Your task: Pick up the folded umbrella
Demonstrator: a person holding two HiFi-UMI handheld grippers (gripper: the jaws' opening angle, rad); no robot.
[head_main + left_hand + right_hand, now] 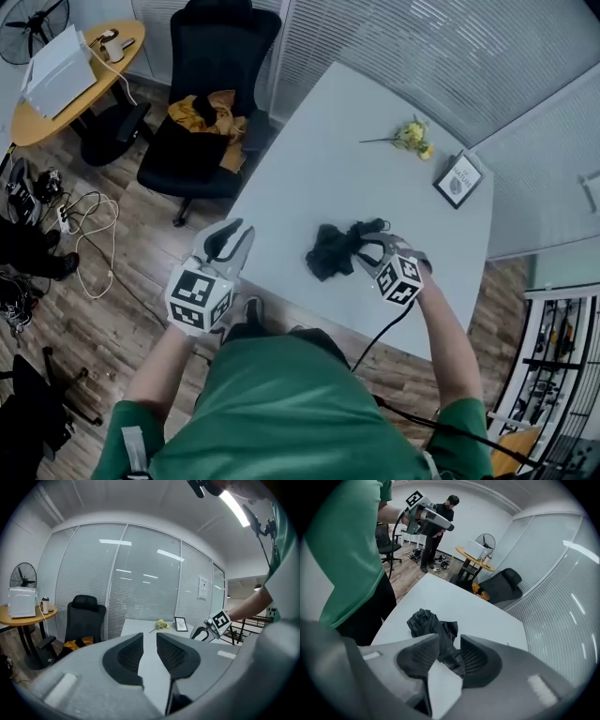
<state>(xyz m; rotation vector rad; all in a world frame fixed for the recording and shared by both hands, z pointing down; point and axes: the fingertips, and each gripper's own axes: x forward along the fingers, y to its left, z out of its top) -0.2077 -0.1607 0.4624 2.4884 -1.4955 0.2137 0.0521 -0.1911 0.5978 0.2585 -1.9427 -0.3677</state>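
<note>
I work in an office: a black swivel chair [220,56] stands at the far-left edge of my white table [328,150], and glass partition walls with slatted blinds [441,56] stand beyond.

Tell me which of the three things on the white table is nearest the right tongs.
The black folded umbrella, directly at the right tongs; the yellow flowers and framed picture lie well beyond it.

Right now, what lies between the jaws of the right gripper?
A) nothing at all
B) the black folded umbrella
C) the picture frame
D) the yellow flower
B: the right gripper view shows the black folded umbrella passing between the parted jaws of the right gripper; the yellow flower and the picture frame lie farther away on the table.
</note>
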